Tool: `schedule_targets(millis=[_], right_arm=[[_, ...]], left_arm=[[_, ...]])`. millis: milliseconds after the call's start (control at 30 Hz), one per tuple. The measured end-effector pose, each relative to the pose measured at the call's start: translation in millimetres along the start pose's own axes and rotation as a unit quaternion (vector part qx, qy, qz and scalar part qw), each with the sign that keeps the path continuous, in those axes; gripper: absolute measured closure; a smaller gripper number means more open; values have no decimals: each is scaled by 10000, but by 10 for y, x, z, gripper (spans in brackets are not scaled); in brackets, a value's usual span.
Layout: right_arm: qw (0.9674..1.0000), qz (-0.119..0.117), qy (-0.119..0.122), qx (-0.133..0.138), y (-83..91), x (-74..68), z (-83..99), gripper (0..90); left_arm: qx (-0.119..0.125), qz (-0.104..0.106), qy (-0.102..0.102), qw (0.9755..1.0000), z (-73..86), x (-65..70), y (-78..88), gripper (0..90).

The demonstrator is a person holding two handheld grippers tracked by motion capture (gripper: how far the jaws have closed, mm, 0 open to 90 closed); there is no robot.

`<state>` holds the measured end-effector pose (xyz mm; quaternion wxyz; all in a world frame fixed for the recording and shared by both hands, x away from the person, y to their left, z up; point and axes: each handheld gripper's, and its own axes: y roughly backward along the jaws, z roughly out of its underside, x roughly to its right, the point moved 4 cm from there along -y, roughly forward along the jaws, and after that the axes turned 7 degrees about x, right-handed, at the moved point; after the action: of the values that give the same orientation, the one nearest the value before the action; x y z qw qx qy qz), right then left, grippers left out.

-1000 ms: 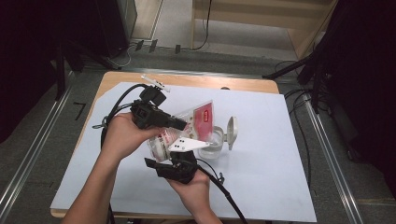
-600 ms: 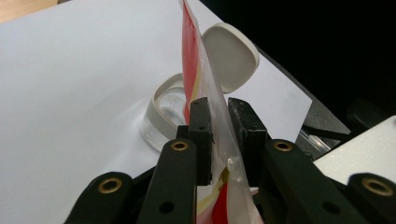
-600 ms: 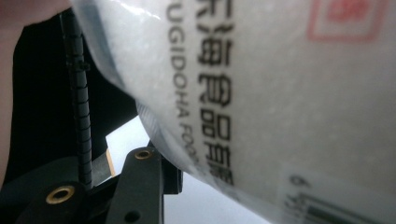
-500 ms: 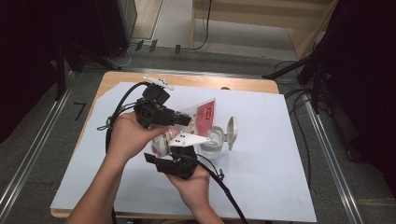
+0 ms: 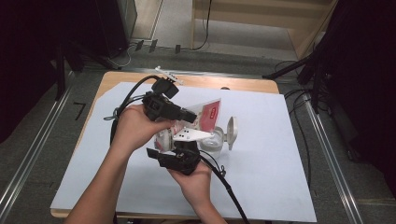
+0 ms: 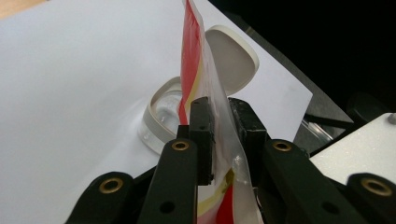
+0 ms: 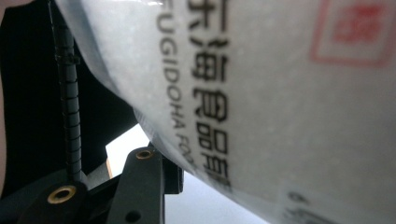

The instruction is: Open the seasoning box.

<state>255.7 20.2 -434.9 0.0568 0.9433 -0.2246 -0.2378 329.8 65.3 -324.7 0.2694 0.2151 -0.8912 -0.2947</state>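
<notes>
So there's a table (image 5: 280, 196) covered with a white sheet, and everything's happening roughly mid-table, a bit toward the near edge. The person's got a red-and-white pouch (image 5: 208, 114) held up off the sheet, both hands on it. Under it, just right of the hands, sits a clear tub (image 5: 211, 143) with its white flip lid (image 5: 231, 133) standing open.

Left gripper (image 6: 223, 121) has its jaws pinched tight on the pouch's edge, film squeezed flat between the pads, no gap I can make out. The right gripper (image 5: 187, 148) is below, jaws up against the pouch's lower part. In the right gripper view one jaw rests against the printed film, but I honestly can't tell if it's actually biting or just sitting loose around it.

Looks to me like they're mid-way through getting the pouch open or lined up to pour into the tub. Next bit probably needs the right gripper to get a proper bite, then pull against the left while keeping the pouch over the tub's mouth so nothing lands on the sheet.
</notes>
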Motion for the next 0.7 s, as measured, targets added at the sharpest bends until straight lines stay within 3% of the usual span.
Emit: schedule_targets(millis=[200,433,500,533,700], right_arm=[[9998,-62,-106,150,30,-1,-21,624],[9997,-154,-145,92,16,-44,-41,591],[9998,-167,-112,79,10,-50,-41,584],[9997,-202,-102,29,1,-70,-44,586],[9999,-44,137,-40,-11,-96,-27,626]], left_arm=[[61,33,51,10000,-18,18,-16,797],[67,-92,111,9999,-17,23,25,799],[46,-115,98,9999,-15,16,35,797],[48,-132,185,9997,-11,17,41,796],[56,-106,268,9996,0,1,41,795]])
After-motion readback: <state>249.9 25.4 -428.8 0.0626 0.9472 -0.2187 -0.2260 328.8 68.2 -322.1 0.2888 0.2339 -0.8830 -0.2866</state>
